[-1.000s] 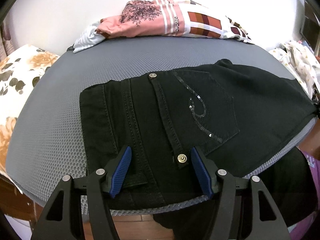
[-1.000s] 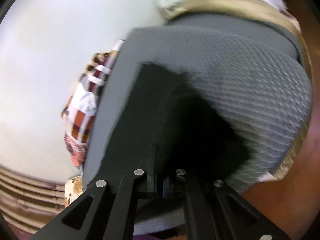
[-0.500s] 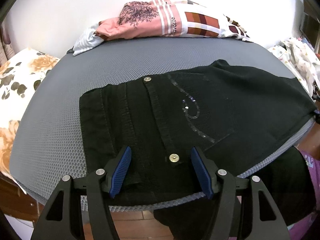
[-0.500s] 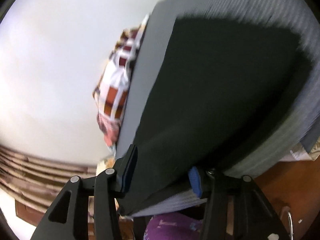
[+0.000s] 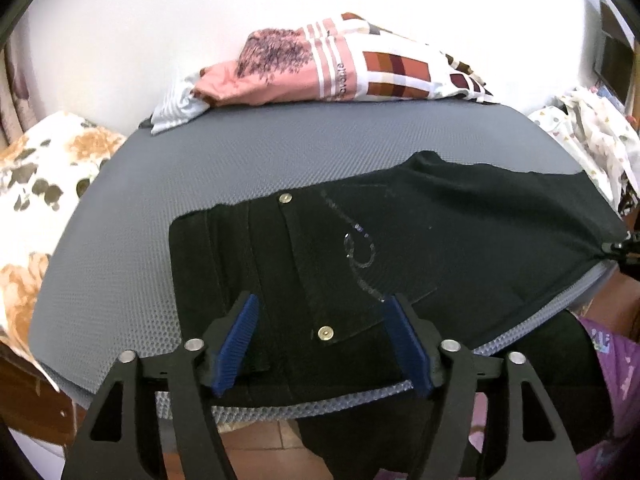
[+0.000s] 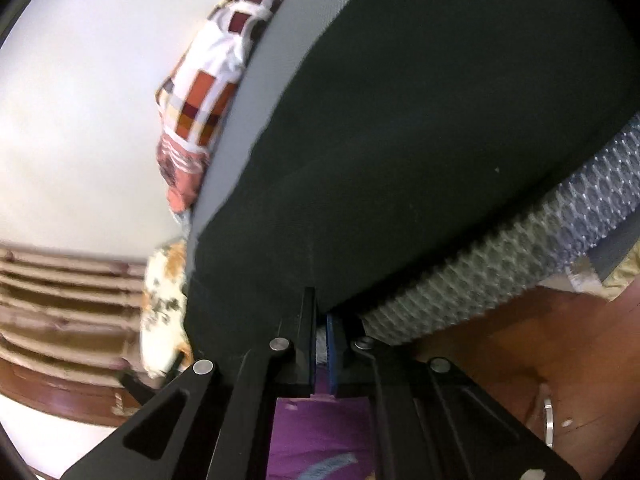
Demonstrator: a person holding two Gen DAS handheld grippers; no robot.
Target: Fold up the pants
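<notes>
Black pants (image 5: pixel 400 248) lie on a grey mesh pad (image 5: pixel 224 168), waistband to the left, with a sequin pocket and two metal buttons; the legs hang over the front edge. My left gripper (image 5: pixel 320 340) is open, its blue pads either side of the waist near the front edge, holding nothing. My right gripper (image 6: pixel 321 354) is shut on the edge of the pants (image 6: pixel 420 140) at the pad's near edge. In the left wrist view its tip shows at the far right, pinching the pants' corner (image 5: pixel 618 246).
A pile of pink and checked clothes (image 5: pixel 340 68) lies at the back of the pad by the white wall. A floral cloth (image 5: pixel 36 184) is at the left, a patterned white cloth (image 5: pixel 592 136) at the right. Wood floor (image 6: pixel 520 340) lies below.
My right gripper was open half a second ago and has now shut on the pants' edge. My left gripper has pulled back slightly and stays open.
</notes>
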